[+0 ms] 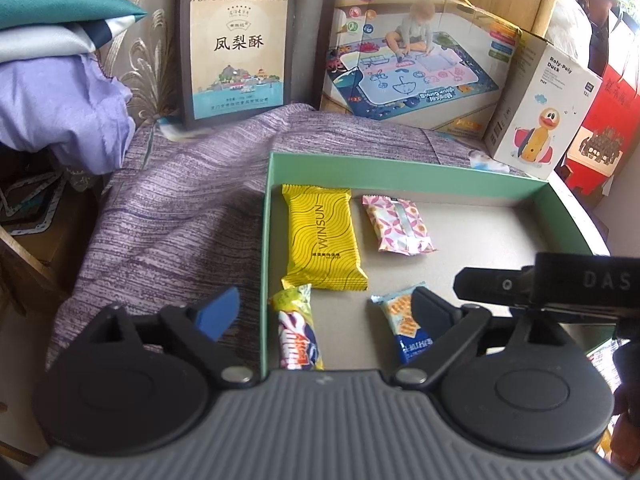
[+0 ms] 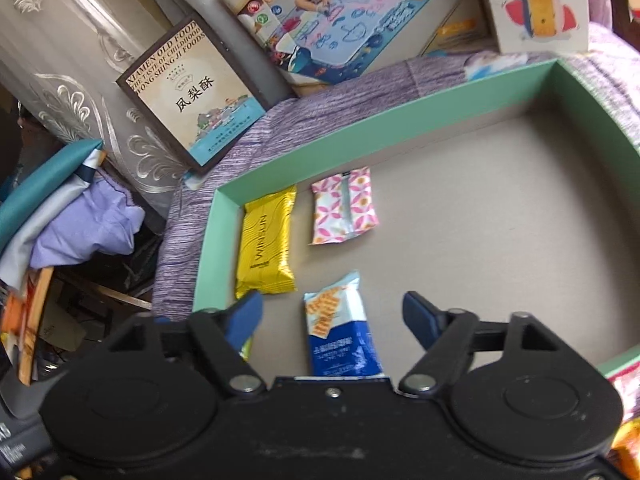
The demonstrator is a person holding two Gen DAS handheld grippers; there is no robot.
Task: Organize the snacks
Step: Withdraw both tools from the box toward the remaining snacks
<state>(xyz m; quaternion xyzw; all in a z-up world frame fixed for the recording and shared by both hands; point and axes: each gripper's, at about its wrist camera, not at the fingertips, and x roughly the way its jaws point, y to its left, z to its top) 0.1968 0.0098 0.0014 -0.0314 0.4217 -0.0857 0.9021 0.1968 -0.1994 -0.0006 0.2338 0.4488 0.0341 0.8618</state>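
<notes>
A green-walled box with a grey floor holds several snacks: a yellow WINSUN pack, a pink patterned pack, a blue cracker pack and a yellow striped candy pack. My left gripper is open and empty, above the box's near left wall. My right gripper is open, its fingers on either side of the blue cracker pack and apart from it. The right gripper's body shows in the left wrist view.
The box lies on a purple striped cloth. Behind stand a pineapple-cake box, a play-mat box and a Roly-Poly Duck box. Folded clothes are piled at the left.
</notes>
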